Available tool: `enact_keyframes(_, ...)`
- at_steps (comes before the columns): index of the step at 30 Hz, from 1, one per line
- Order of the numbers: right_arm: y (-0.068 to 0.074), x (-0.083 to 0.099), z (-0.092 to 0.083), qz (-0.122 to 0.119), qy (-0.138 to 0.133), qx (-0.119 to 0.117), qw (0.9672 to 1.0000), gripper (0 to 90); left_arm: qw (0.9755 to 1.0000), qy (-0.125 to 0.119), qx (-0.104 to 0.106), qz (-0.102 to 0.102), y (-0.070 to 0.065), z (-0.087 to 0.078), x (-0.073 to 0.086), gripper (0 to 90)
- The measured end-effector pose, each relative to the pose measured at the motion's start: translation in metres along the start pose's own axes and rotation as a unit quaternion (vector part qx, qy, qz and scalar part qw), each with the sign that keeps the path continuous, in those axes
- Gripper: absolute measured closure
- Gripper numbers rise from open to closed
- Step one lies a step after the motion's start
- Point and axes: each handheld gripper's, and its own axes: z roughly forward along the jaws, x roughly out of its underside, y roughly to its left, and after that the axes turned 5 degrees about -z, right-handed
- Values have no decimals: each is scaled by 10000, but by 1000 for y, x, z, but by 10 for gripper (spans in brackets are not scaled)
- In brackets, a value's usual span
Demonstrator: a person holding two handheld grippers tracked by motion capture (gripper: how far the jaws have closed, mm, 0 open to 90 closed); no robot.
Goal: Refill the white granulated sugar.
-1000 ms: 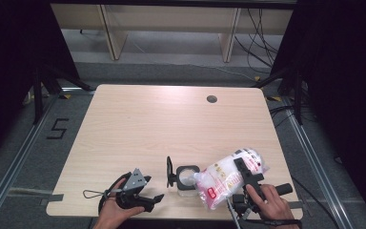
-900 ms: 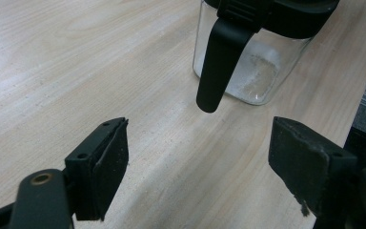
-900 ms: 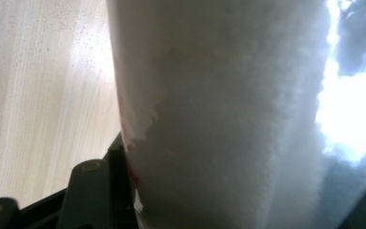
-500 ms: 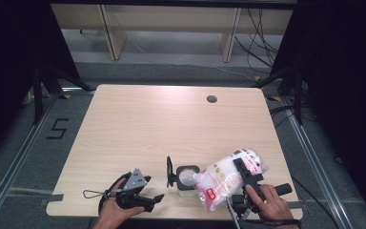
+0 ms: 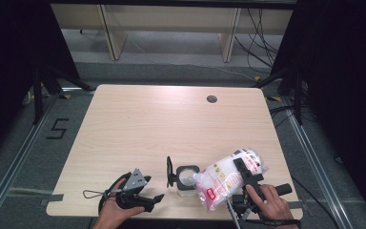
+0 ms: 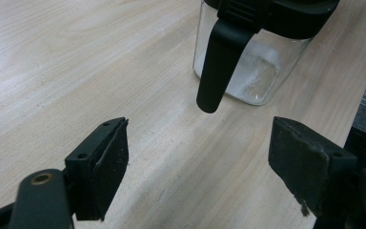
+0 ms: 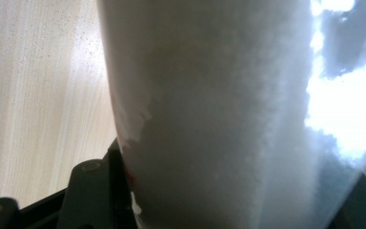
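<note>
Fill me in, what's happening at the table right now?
A person is pouring white granules from a plastic bag into a glass jar near the table's front edge. The right tool is clamped around the tilted bag, whose mouth sits over the jar opening. The jar's black lid is flipped up, and some white granules lie in the bottom. The left tool rests open beside the jar, holding nothing.

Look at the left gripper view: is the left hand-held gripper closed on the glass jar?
No, the left hand-held gripper stands open over bare table, with the glass jar beyond its jaws.
</note>
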Motion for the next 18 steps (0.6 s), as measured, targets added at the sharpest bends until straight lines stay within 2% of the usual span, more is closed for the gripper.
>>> enact_keyframes(2,0,0,0,-50,-18,19,10000,412,10000,16,-12,75,1,0,0,210)
enact_keyframes(4,0,0,0,-15,8,0,10000,412,10000,24,-20,57,0,0,0,210)
enact_keyframes(5,0,0,0,-15,8,0,10000,412,9999,68,-22,156,2,-1,-1,210)
enact_keyframes(6,0,0,0,7,17,1,10000,412,10000,-3,5,28,0,0,0,210)
enact_keyframes(7,0,0,0,7,17,1,10000,412,10000,-3,5,28,0,0,0,210)
enact_keyframes(8,0,0,0,9,20,21,10000,412,9999,-1,6,124,1,0,-1,210)
enact_keyframes(11,1,0,0,61,14,22,10000,412,9999,-2,6,136,1,0,-1,210)
enact_keyframes(12,4,-1,2,268,-108,88,9995,412,9999,24,-8,167,2,0,-1,210)
enact_keyframes(13,4,-1,2,268,-108,88,9995,412,9999,24,-8,167,2,0,-1,210)
enact_keyframes(14,5,0,3,226,-185,182,9994,412,10000,22,-20,36,0,0,0,210)
enact_keyframes(17,5,0,3,269,-160,169,9994,412,10000,14,-14,20,0,0,0,210)
enact_keyframes(18,3,-1,1,213,-33,32,9998,412,10000,12,-3,81,1,0,0,211)
